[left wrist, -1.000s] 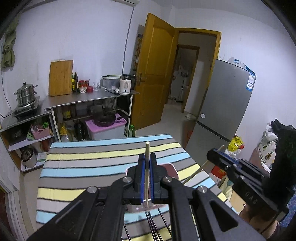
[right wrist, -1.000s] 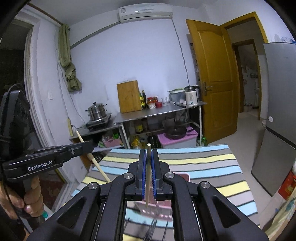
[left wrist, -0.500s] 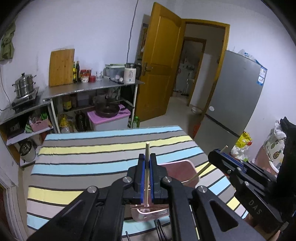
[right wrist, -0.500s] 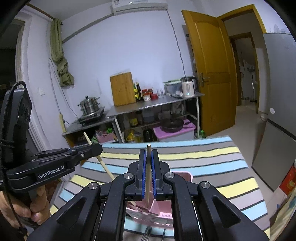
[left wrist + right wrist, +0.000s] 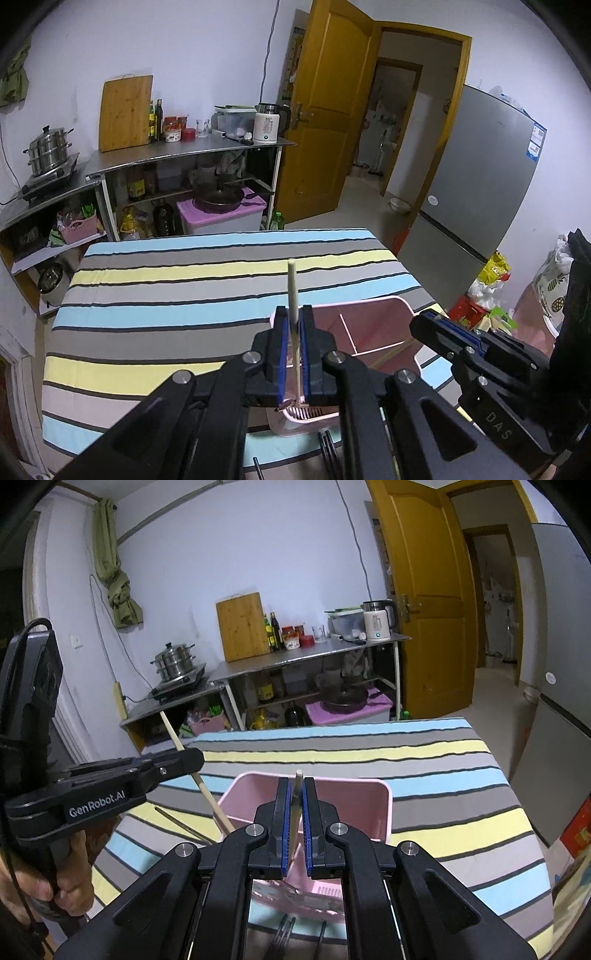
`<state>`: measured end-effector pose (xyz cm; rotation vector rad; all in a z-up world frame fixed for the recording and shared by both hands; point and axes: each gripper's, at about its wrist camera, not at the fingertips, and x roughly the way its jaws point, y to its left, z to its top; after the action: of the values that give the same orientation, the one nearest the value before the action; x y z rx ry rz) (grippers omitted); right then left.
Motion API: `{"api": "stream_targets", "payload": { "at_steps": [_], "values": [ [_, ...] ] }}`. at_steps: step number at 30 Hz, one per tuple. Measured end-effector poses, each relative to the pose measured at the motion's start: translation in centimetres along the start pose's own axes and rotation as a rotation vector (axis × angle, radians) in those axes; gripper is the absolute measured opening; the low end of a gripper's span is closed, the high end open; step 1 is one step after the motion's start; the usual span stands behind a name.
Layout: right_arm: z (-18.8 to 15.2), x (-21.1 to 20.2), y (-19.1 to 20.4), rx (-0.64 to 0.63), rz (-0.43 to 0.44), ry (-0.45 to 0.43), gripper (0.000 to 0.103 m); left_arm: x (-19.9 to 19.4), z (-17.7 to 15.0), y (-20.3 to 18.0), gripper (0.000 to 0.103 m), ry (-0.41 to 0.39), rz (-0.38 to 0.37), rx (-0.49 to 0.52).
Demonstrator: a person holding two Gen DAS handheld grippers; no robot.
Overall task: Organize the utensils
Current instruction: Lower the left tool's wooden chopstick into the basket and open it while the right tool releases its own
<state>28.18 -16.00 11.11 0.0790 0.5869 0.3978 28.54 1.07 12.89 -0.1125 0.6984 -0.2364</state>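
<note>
Left wrist view: left gripper [image 5: 293, 332] jaws easing apart, chopstick [image 5: 292, 291] upright between them, over pink bin [image 5: 373, 325] on striped worktop [image 5: 184, 288].

Right wrist view: right gripper [image 5: 294, 812] jaws clenched on second chopstick [image 5: 295, 805], above same bin. Step in hand, apparently: dropping chopsticks in. Next: tips inside the rim, then release.

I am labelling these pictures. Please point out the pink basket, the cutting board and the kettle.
pink basket [image 5: 384, 805], right wrist view, right wall.
cutting board [image 5: 125, 110], left wrist view, middle of face.
kettle [image 5: 376, 626], right wrist view, white body.
</note>
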Motion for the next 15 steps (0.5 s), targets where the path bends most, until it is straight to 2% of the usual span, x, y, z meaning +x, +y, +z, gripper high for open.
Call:
{"api": "stream_targets", "payload": {
  "at_steps": [1,3,8,15],
  "values": [
    [-0.1,-0.1,-0.1,0.002,-0.001,0.003,0.006,0.0,0.1,0.0,0.011,0.000,0.001,-0.001],
    [-0.1,-0.2,-0.2,0.006,-0.004,0.007,0.010,-0.2,0.0,0.0,0.022,-0.003,0.001,-0.001],
    [-0.1,-1.3,-0.4,0.004,-0.015,-0.003,0.014,-1.4,0.1,0.2,0.030,-0.027,0.001,0.003],
    [0.0,-4.2,-0.5,0.005,-0.026,-0.038,0.015,-4.1,0.1,0.5,0.032,-0.065,-0.002,-0.009]
  ]
}}
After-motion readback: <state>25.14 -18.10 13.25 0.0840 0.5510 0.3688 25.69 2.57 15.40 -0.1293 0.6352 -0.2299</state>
